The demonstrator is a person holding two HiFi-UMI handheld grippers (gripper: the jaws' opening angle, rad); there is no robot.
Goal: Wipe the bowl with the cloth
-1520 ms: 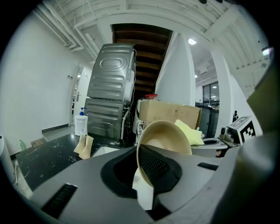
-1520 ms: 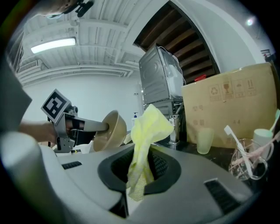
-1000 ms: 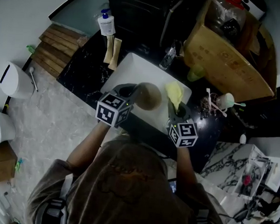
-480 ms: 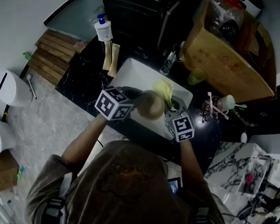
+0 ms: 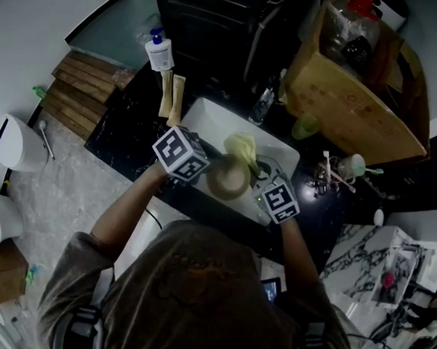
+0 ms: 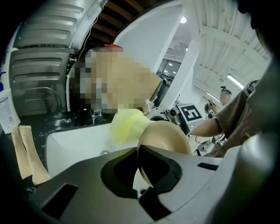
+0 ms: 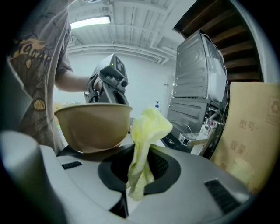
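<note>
A tan bowl hangs over the white sink, gripped by its rim in my left gripper, which is shut on it. In the left gripper view the bowl stands on edge between the jaws. My right gripper is shut on a yellow cloth that sticks up beside the bowl's far rim. In the right gripper view the cloth rises from the jaws, right next to the bowl; whether they touch I cannot tell.
The sink sits in a black counter. A soap bottle and two wooden pieces lie at its left. A faucet stands behind it. A cardboard box and a green cup are at the right.
Both grippers have moved closer together and farther over the sink. The cloth went from right of the bowl to its far rim. The bowl has tipped more on edge.
</note>
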